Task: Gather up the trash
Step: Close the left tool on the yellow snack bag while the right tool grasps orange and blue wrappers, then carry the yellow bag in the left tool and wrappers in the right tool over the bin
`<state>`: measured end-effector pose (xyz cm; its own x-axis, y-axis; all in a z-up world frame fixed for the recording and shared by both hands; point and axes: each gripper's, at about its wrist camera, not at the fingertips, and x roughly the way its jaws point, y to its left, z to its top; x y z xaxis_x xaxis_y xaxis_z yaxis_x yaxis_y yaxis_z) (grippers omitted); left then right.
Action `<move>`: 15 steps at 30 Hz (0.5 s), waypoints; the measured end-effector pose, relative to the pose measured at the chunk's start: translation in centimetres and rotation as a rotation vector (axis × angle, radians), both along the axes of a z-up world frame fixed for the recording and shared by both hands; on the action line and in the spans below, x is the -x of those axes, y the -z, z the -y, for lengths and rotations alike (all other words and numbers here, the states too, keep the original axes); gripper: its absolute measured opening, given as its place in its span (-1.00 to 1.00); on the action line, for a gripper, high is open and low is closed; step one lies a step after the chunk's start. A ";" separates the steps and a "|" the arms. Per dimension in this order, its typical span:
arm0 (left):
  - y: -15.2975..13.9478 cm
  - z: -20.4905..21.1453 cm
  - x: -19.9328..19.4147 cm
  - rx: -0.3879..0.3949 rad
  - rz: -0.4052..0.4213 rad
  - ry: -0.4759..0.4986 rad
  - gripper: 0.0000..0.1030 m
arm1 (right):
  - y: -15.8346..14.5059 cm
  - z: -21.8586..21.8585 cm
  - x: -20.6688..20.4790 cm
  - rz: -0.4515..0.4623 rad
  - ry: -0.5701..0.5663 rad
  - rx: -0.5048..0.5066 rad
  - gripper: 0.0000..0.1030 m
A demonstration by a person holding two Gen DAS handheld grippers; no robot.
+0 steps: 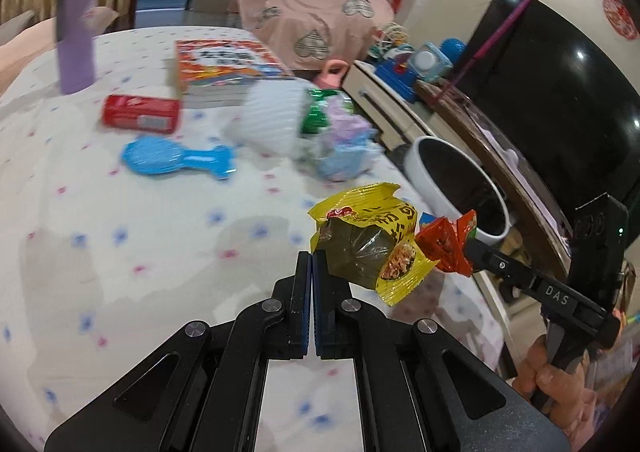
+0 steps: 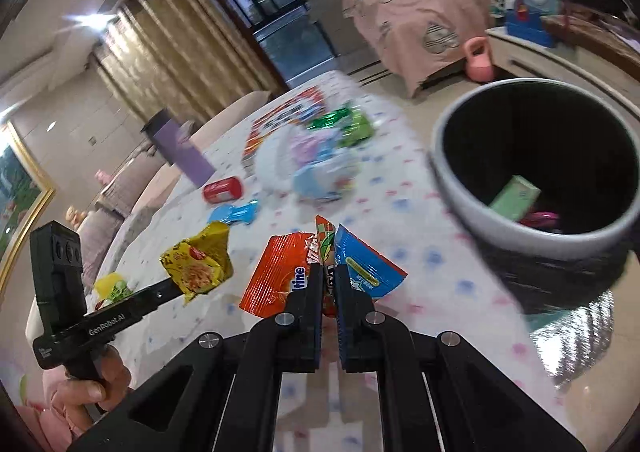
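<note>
My left gripper [image 1: 312,257] is shut on a crumpled yellow snack wrapper [image 1: 368,240] and holds it above the table's right edge; it also shows in the right wrist view [image 2: 198,268]. My right gripper [image 2: 329,271] is shut on a bunch of red, orange and blue wrappers [image 2: 280,276], seen in the left wrist view as a red wrapper [image 1: 448,242]. A white bin with a dark inside [image 2: 532,160] stands beyond the table edge to the right, holding a green box [image 2: 516,194]; it also shows in the left wrist view [image 1: 456,184].
On the dotted tablecloth [image 1: 120,232] lie a pile of wrappers and white paper cup liners [image 1: 312,124], a blue hairbrush [image 1: 176,158], a red can [image 1: 140,112], a book [image 1: 224,68] and a purple tumbler [image 1: 76,24]. A TV [image 1: 552,92] and toys stand to the right.
</note>
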<state>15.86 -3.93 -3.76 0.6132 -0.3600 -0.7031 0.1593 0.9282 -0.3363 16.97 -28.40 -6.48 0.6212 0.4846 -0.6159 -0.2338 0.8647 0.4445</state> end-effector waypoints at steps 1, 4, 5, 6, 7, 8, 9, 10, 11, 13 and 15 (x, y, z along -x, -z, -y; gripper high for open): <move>-0.2 0.6 -0.2 -0.001 0.003 0.011 -0.99 | -0.1 0.8 0.2 0.002 0.014 -0.001 -0.90; -0.7 2.6 -0.8 -0.005 0.013 0.047 -0.99 | -0.4 2.6 0.5 0.010 0.050 -0.004 -0.90; -0.9 3.5 -1.0 -0.010 0.016 0.062 -0.99 | -0.5 3.2 0.6 0.015 0.062 -0.002 -0.90; -1.0 4.1 -1.1 -0.014 0.018 0.072 -0.99 | -0.6 3.6 0.6 0.018 0.069 -0.002 -0.90; -1.1 4.6 -1.2 -0.017 0.019 0.079 -0.99 | -0.8 4.0 0.6 0.023 0.078 -0.004 -0.90; -1.2 5.2 -1.4 -0.019 0.020 0.088 -0.99 | -0.9 4.3 0.7 0.028 0.084 -0.003 -0.90; -1.3 5.6 -1.6 -0.020 0.022 0.094 -0.99 | -1.1 4.8 0.7 0.036 0.095 0.001 -0.90; -1.4 6.1 -1.7 -0.023 0.024 0.101 -0.99 | -1.3 5.2 0.7 0.042 0.102 0.004 -0.90; -1.6 6.7 -2.0 -0.027 0.027 0.108 -0.99 | -1.4 5.5 0.9 0.045 0.106 0.004 -0.90; -1.8 7.4 -2.4 -0.029 0.031 0.118 -0.99 | -1.6 6.3 0.8 0.052 0.121 0.003 -0.90; -2.0 8.1 -2.7 -0.034 0.034 0.126 -0.99 | -1.8 7.0 0.8 0.058 0.133 0.003 -0.90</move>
